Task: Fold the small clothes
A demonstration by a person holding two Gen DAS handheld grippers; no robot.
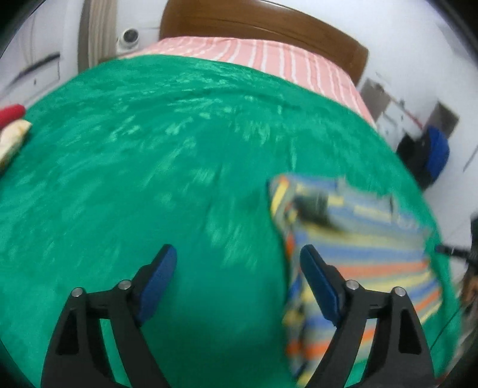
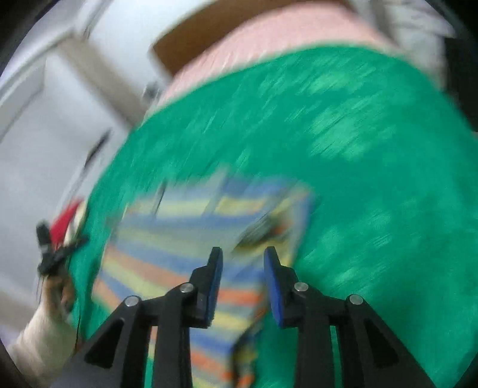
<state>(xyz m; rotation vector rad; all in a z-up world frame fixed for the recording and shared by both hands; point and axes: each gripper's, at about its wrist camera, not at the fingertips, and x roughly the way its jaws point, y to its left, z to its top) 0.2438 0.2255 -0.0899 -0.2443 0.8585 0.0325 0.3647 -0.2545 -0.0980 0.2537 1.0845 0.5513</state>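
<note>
A small garment with blue, yellow and orange stripes (image 1: 358,238) lies folded flat on a green blanket (image 1: 149,164), blurred in both views. My left gripper (image 1: 237,249) stands wide open over bare blanket just left of the garment, with nothing between its fingers; its right finger overlaps the garment's left edge in the picture. In the right wrist view my right gripper (image 2: 242,250) hovers over the striped garment (image 2: 185,226) near its right edge. Its jaws stand a little apart and the pads do not press the cloth. The green blanket (image 2: 358,149) fills the rest.
Red cloth (image 1: 12,115) and a cream piece (image 1: 12,137) lie at the blanket's left edge. A pink striped sheet (image 1: 269,56) and a wooden headboard (image 1: 239,21) are beyond. A blue and black object (image 1: 430,152) stands on the floor at right. A sleeved hand (image 2: 38,337) shows at left.
</note>
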